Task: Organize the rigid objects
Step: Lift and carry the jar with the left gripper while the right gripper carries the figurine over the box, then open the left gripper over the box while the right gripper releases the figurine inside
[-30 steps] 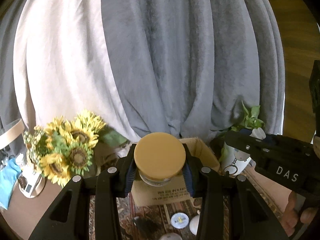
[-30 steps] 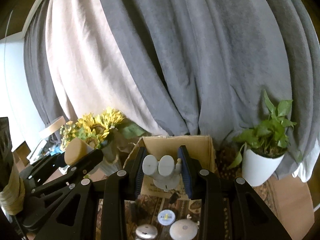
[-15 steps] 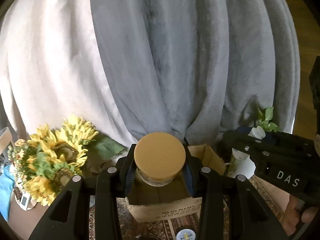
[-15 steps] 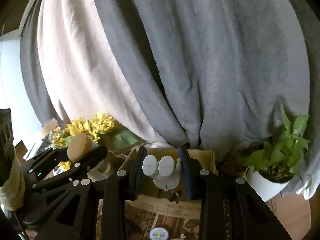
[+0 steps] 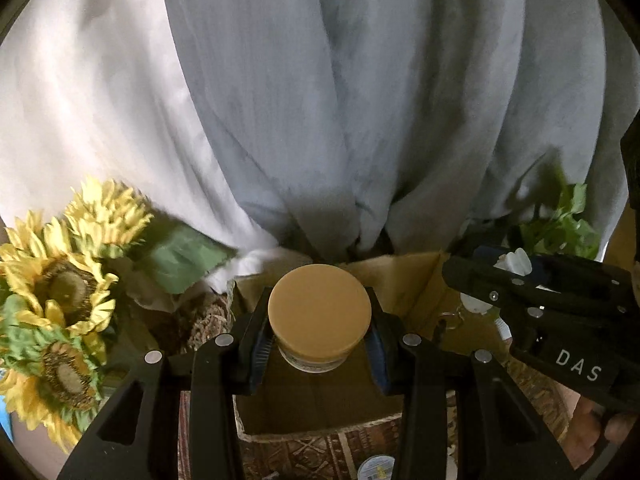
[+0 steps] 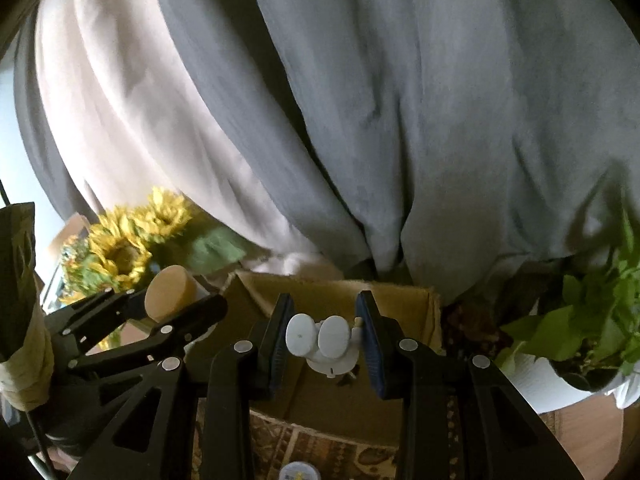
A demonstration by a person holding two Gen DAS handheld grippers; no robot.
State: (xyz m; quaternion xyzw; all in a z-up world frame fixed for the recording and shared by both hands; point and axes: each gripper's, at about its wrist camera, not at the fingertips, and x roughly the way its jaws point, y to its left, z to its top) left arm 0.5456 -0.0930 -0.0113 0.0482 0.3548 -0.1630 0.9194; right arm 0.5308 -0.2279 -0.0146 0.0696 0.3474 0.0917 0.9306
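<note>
On the far left stands a bunch of sunflowers (image 5: 60, 300), with pale and grey curtains (image 5: 320, 100) hanging behind everything. The left claw (image 5: 319, 338) tilts downward over an open cardboard box (image 5: 404, 280) that sits on a patterned rug (image 5: 312, 452). Its two blue-padded fingers (image 5: 260, 344) press against the sides of a jar (image 5: 319, 316), pinching it just under the lid. The jar is upright, with a flat round tan lid and a pale body carrying a label too blurred to read. It hangs above the inside of the box, clear of the cardboard floor.

Further right, the right claw (image 6: 327, 344) points down at the same box (image 6: 332, 292), side by side with the left one. Its fingers (image 6: 370, 340) are pressed in on a small white figure (image 6: 324, 342) with two round, flat ear-like discs on top and a rounded body below. A small ring dangles beneath it, seen from the left camera. The figure is held between the pads, above the box interior. Part of a hand (image 5: 592, 432) grips the right tool's handle at the right edge of the left view.

On the far right a leafy green plant (image 6: 592, 320) stands in a white pot (image 6: 540, 380) just beside the box.
</note>
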